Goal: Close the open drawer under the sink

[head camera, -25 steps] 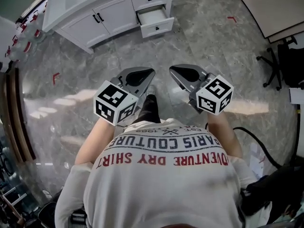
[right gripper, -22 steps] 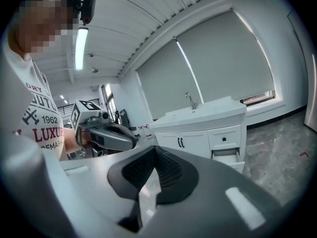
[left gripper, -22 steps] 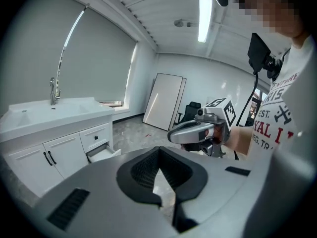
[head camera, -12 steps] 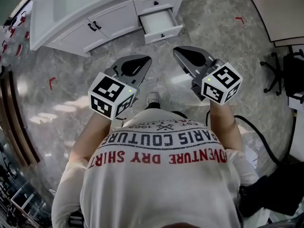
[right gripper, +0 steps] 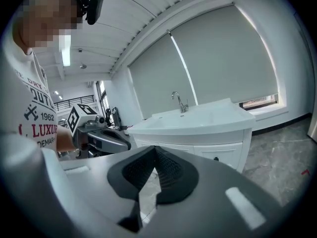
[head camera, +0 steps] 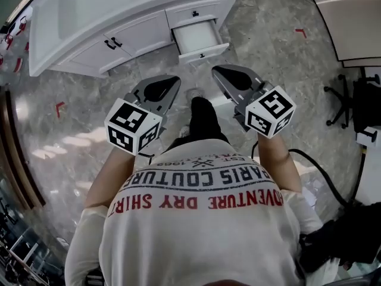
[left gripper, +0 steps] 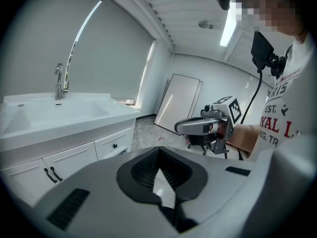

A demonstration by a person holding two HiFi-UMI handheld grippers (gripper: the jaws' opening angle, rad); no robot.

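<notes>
In the head view a white sink cabinet (head camera: 89, 46) stands at the top, and its lower right drawer (head camera: 199, 39) is pulled out over the marble floor. My left gripper (head camera: 172, 79) and right gripper (head camera: 218, 72) are held side by side just short of the drawer, both shut and holding nothing. Neither touches the cabinet. The left gripper view has the left gripper (left gripper: 157, 150) low in front, the basin and faucet (left gripper: 59, 82) at left and a drawer front (left gripper: 114, 146) above the jaws. The right gripper (right gripper: 154, 148) points toward the cabinet (right gripper: 198, 125).
A white board (head camera: 351, 16) lies at the top right, with a black office chair (head camera: 357, 94) below it. A black cable (head camera: 321, 171) runs over the floor at right. Red tape marks (head camera: 59, 107) are stuck on the floor. A wooden edge (head camera: 12, 154) borders the left side.
The person has stepped toward the cabinet, so the cabinet and open drawer sit closer to the grippers. Both grippers stay shut and level.
</notes>
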